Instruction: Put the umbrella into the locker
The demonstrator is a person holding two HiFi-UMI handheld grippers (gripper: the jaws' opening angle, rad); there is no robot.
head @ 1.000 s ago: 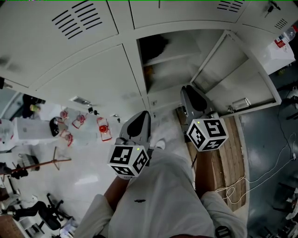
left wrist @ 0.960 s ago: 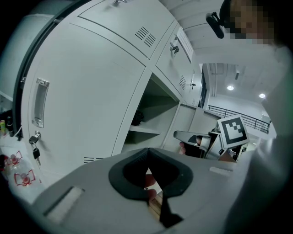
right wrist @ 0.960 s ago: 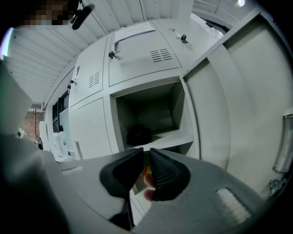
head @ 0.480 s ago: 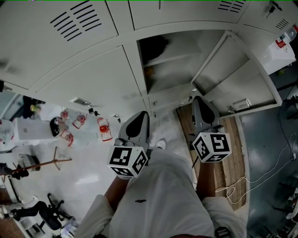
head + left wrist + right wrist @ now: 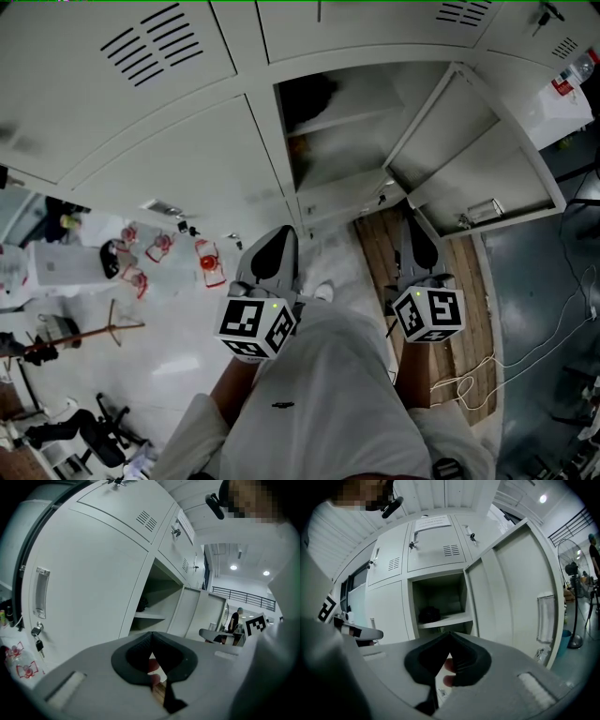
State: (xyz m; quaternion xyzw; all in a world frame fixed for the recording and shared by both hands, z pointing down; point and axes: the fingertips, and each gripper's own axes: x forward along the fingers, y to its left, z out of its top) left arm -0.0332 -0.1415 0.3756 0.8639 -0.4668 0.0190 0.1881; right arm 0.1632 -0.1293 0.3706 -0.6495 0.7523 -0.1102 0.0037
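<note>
The open locker (image 5: 342, 141) has a shelf, and a dark bundle, the umbrella (image 5: 314, 94), lies on it at the back left. The umbrella (image 5: 429, 615) also shows on the shelf in the right gripper view, and as a dark lump (image 5: 142, 604) in the left gripper view. My right gripper (image 5: 413, 223) is shut and empty, held in front of the locker, below the open door (image 5: 478, 159). My left gripper (image 5: 279, 234) is shut too, with nothing in it, before the closed door to the left. In both gripper views the jaws meet at their tips, left gripper (image 5: 151, 634) and right gripper (image 5: 450, 634).
The door (image 5: 520, 588) swings out to the right, with a handle (image 5: 545, 618). A wooden board (image 5: 455, 309) and white cables (image 5: 487, 375) lie on the floor at right. Red-and-white items (image 5: 206, 258) sit on the floor at left. Keys (image 5: 37, 637) hang from a closed door.
My right gripper has drawn back from the locker opening, toward the person and slightly right. The left gripper has stayed where it was.
</note>
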